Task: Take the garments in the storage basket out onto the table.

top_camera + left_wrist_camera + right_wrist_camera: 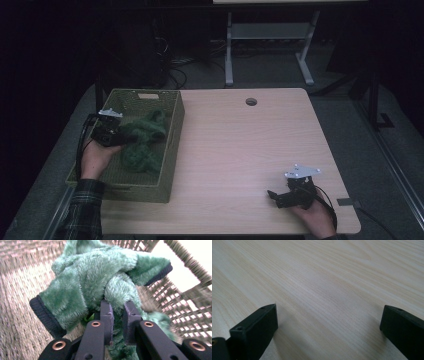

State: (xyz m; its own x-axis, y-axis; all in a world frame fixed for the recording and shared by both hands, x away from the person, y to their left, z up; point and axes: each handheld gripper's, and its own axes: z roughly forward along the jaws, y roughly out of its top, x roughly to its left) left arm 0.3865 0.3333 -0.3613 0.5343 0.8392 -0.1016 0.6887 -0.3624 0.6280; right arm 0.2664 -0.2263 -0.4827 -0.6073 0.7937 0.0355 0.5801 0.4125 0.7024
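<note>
A fluffy green garment [142, 137] with dark cuffs lies bunched in a woven green basket [172, 150] at the table's left. My left gripper [121, 135] reaches into the basket from the left side. In the left gripper view its jaws pinch a fold of the green garment [100, 277], and the left gripper [117, 312] is shut on that fold. My right gripper [272, 195] rests low near the table's front right edge, pointing left. In the right gripper view the right gripper [328, 325] stands wide open over bare wood, nothing between its jaws.
The light wooden table [240, 150] has a round cable hole [251, 102] at the back. Behind it stand a white desk frame [270, 40] and cables on the floor. A plaid sleeve [82, 210] comes in at the lower left.
</note>
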